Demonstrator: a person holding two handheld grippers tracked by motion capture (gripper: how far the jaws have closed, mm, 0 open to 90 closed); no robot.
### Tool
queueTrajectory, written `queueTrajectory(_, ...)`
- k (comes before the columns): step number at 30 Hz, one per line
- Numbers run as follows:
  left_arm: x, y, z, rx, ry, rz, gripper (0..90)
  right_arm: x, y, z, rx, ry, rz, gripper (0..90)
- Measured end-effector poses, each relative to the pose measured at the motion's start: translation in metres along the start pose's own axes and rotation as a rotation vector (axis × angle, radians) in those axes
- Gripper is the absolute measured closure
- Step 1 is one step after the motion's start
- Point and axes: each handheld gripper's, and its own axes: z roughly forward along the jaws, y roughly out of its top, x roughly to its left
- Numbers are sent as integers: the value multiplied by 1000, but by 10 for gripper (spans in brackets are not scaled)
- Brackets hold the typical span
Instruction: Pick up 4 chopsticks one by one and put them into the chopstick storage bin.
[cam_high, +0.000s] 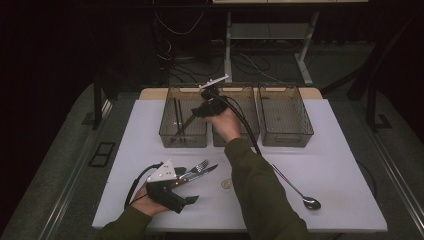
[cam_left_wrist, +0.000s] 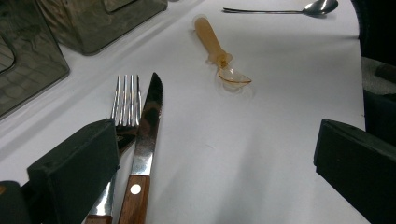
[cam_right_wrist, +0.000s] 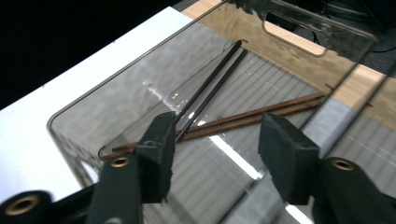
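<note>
The right gripper (cam_right_wrist: 212, 154) has its jaws spread apart with nothing between them, hanging over the left bin (cam_high: 183, 117), above two black chopsticks (cam_right_wrist: 212, 86) and two brown chopsticks (cam_right_wrist: 252, 114) that lie crossed on the bin floor. In the high view this gripper (cam_high: 197, 111) points left and down from the right hand (cam_high: 223, 122), whose arm stretches forward from the bottom edge across the table (cam_high: 330, 165), a cable trailing back along the sleeve. The gripper and hand cover part of the middle bin (cam_high: 240, 107); the right bin (cam_high: 285, 116) stands just beside it.

The left gripper (cam_left_wrist: 217, 154) is wide open and holds nothing. Its jaws sit low over the table, the left one resting over the handle of a fork (cam_left_wrist: 126, 100), with a wooden-handled knife (cam_left_wrist: 147, 140) just beside the fork. Both handles are cut off at the frame's bottom. Ahead lie a clear amber plastic spoon (cam_left_wrist: 219, 58) and, farther off, a metal spoon (cam_left_wrist: 285, 9). From above, the left hand (cam_high: 150, 202) grips its gripper (cam_high: 187, 185) near the table's front edge, angled to the right; the plastic spoon is barely visible there, largely behind the right sleeve, while the metal spoon (cam_high: 297, 190) lies to the sleeve's right.
</note>
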Motion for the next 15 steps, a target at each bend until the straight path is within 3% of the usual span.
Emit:
queueTrajectory(8,0,0,1,-5,5,-10,0,-9,-19,-35,-30,12,-46,342)
queueTrajectory(15,1,-1,0,-1,14,-6,0,-16,-38,-66,-68,34,-52,282)
